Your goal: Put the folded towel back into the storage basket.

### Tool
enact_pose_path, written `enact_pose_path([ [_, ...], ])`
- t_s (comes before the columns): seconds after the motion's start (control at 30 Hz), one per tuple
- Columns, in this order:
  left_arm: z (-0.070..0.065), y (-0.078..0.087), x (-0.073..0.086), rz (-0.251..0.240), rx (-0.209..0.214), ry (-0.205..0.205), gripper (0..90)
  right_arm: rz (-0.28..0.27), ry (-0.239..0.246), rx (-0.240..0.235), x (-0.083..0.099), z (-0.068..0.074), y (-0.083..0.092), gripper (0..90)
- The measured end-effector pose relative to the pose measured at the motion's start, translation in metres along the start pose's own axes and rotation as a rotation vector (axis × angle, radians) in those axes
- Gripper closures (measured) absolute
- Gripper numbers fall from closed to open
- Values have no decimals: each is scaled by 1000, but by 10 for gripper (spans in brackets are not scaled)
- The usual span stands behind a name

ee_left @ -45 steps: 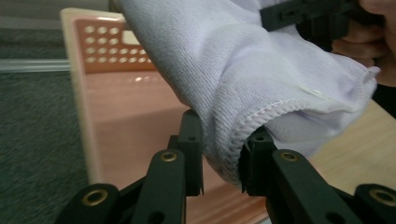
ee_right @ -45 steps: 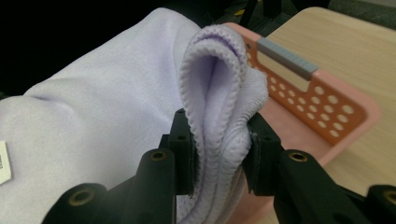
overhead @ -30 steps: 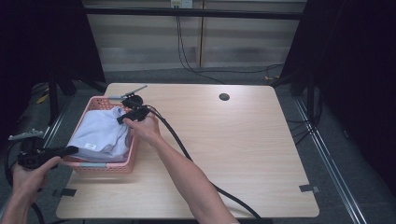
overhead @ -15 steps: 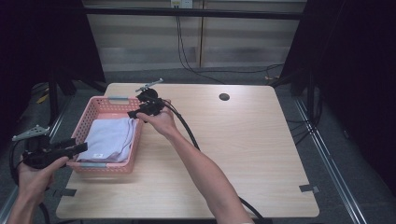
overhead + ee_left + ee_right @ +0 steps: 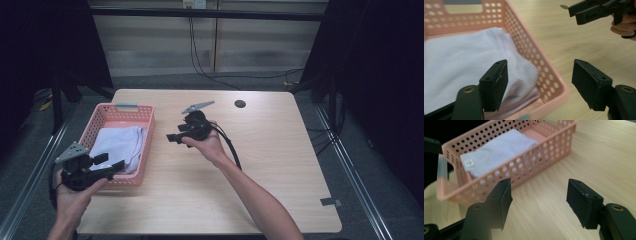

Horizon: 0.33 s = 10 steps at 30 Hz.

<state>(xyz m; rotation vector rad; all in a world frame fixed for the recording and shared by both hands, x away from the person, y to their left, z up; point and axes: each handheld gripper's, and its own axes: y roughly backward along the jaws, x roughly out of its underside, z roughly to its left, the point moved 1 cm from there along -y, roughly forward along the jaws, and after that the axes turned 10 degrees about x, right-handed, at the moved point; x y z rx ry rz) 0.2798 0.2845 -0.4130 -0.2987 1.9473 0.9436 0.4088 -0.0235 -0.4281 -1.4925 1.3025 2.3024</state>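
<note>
Near the desk's [image 5: 280,165] left edge, a pink basket [image 5: 145,150] is holding a folded white cloth [image 5: 117,145]. Both claws, left [image 5: 116,163] and right [image 5: 172,137], have just been opening and are hovering empty beside it.

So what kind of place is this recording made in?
Probably a lab or studio recording bay rather than a home: a bare wooden table stands between black curtains, with cables running across the grey floor behind it. On the table, just a pink basket holding a folded white cloth.
</note>
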Motion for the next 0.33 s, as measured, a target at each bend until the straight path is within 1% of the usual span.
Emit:
enact_pose_path([
  [0.03,-5,-4,0,19,7,-11,301,-2,4,6,5,-1,5,367],
  [0.07,-13,-9,1,16,16,-13,323,-5,2,10,12,-2,12,366],
  [0.1,-19,-13,2,15,31,-13,315,-12,3,16,19,-3,21,363],
  [0.17,-31,-20,4,20,37,-28,306,-23,-2,18,32,-5,37,360],
  [0.2,-38,-25,6,26,54,-39,295,-22,-3,19,37,-6,42,359],
  [0.23,-46,-31,10,25,71,-40,295,-24,-1,29,44,-7,49,353],
  [0.27,-51,-37,14,13,89,-33,292,-27,-4,36,52,-8,57,349],
  [0.3,-56,-42,18,8,104,-39,290,-34,-12,39,59,-10,63,348],
  [0.33,-59,-46,21,12,107,-37,290,-38,-20,42,66,-11,70,340],
])
